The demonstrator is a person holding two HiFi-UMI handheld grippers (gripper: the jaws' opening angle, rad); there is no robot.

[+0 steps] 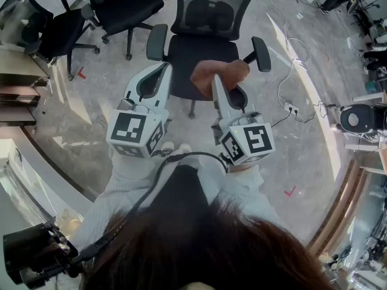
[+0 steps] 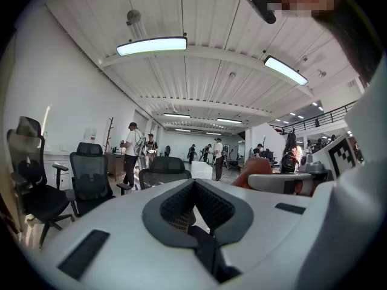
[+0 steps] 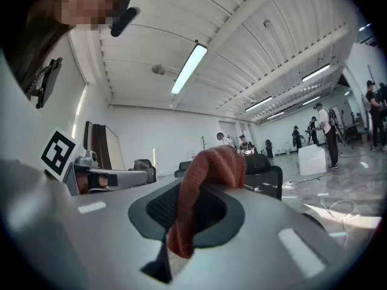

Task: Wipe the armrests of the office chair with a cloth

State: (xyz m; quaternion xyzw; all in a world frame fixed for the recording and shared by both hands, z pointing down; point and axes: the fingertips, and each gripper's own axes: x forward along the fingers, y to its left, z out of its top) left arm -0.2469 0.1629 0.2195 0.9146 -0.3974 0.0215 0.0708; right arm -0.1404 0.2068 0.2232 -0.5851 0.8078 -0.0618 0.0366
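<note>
Holding left gripper (image 1: 164,69) closed, empty, at 6 o'clock beside right gripper (image 1: 215,79) clamped on cloth (image 1: 208,71), hiding part of chair (image 1: 202,48) seat, armrests (image 1: 156,41) at 11 and 1, spare chairs (image 1: 124,5) at 10, cable (image 1: 291,71) at 2.

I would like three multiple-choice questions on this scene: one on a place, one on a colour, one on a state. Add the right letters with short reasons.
1. Where is the cloth?
A. on the floor
B. between the right gripper's jaws
C. over a chair back

2. What colour is the cloth?
A. rust red
B. blue
C. white

3. How is the left gripper?
A. wide open
B. shut on the cloth
C. shut, empty

Answers: 1 B, the right gripper view shows it pinched there; 2 A, its weave is rust red; 3 C, its jaws meet with nothing between them.
</note>
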